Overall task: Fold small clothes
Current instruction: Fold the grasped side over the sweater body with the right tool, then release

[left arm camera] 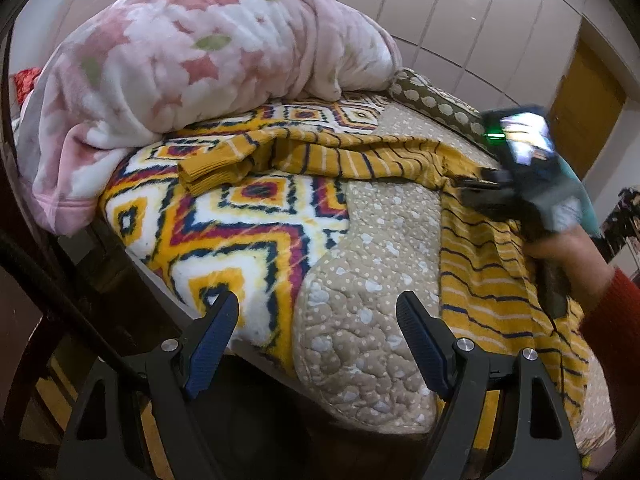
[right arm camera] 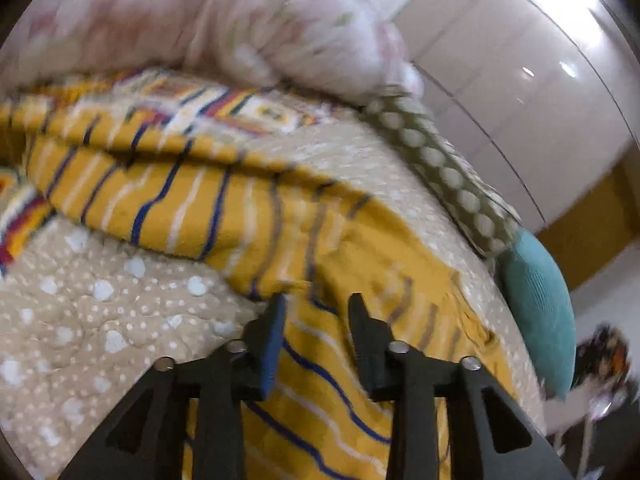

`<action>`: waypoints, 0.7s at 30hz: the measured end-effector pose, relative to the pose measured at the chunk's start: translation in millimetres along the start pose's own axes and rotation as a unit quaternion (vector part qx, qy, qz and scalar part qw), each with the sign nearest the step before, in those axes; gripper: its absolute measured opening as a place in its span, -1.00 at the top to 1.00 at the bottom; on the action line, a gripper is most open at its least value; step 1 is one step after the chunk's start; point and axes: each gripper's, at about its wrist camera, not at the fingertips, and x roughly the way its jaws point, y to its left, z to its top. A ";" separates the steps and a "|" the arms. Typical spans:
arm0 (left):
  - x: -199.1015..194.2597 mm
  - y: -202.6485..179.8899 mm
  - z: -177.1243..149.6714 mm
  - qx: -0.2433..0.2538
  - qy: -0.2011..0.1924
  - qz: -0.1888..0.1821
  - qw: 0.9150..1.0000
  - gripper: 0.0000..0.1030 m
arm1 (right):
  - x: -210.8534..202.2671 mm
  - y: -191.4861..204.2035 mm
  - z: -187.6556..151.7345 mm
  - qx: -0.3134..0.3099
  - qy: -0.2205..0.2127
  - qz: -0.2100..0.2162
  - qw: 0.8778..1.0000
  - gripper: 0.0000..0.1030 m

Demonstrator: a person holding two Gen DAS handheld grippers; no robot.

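Note:
A mustard-yellow sweater with navy and white stripes (left arm camera: 360, 160) lies spread across the bed, one ribbed cuff folded at its left end. In the right wrist view the sweater (right arm camera: 180, 200) fills the middle, partly folded over itself. My right gripper (right arm camera: 316, 300) hovers just over the sweater's near part with its jaws apart and not pressing the cloth. From the left wrist view the right gripper (left arm camera: 476, 186) is a blur at the sweater's right side, held by a hand (left arm camera: 560, 248) in a red sleeve. My left gripper (left arm camera: 318, 300) stands wide open over the beige quilt, holding nothing.
A pink floral blanket (left arm camera: 180, 60) is heaped at the back left. Under the sweater lie a diamond-patterned fleece (left arm camera: 224, 232) and a beige dotted quilt (left arm camera: 372, 280). An olive dotted pillow (left arm camera: 436, 108) and a teal cushion (right arm camera: 536, 300) line the right edge. White wardrobe doors (left arm camera: 460, 20) stand behind.

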 end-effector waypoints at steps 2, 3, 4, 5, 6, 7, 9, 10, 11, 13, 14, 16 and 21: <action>2.2 6.0 1.3 -0.011 0.002 0.007 1.000 -0.55 | -15.5 -22.5 -8.1 0.054 -0.029 0.010 0.998 -0.01; 3.3 10.0 1.2 -0.015 0.004 0.013 1.000 -0.55 | -24.2 -33.0 -14.4 0.080 -0.041 0.023 0.996 -0.09; 4.1 13.3 1.1 -0.018 0.004 0.019 1.000 -0.55 | -29.2 -42.5 -18.9 0.100 -0.041 0.039 0.993 -0.09; 4.7 18.2 0.1 -0.022 0.005 0.027 0.999 -0.55 | -31.7 -49.3 -21.9 0.115 -0.029 0.061 0.991 -0.09; 4.8 21.8 -0.8 -0.026 0.006 0.031 0.999 -0.55 | -33.4 -52.1 -23.0 0.123 -0.015 0.082 0.989 -0.09; 4.7 25.6 -1.5 -0.030 0.007 0.034 0.999 -0.55 | -34.8 -52.5 -23.2 0.128 -0.002 0.103 0.986 -0.07; 2.5 35.5 -3.7 -0.039 0.008 0.039 0.998 -0.55 | -39.7 -44.5 -19.9 0.130 0.013 0.143 0.981 0.13; 0.9 39.5 -4.5 -0.042 0.007 0.041 0.998 -0.55 | -46.6 -35.7 -19.1 0.128 0.013 0.162 0.978 0.17; -1.9 46.3 -5.8 -0.047 0.004 0.046 0.998 -0.55 | -52.6 -23.6 -12.5 0.125 0.007 0.186 0.974 0.17; -6.0 56.2 -8.1 -0.053 0.001 0.052 0.997 -0.55 | -60.6 2.9 0.3 0.115 -0.004 0.222 0.968 0.17; -8.5 64.6 -9.9 -0.061 0.000 0.054 0.997 -0.55 | -67.0 22.3 9.5 0.104 -0.009 0.244 0.964 0.17; -11.3 79.6 -12.9 -0.076 0.000 0.057 0.995 -0.55 | -77.4 57.9 23.4 0.087 -0.016 0.286 0.954 0.17; -15.1 113.3 -18.5 -0.119 0.001 0.055 0.991 -0.55 | -89.5 125.5 57.9 0.112 -0.018 0.385 0.916 0.17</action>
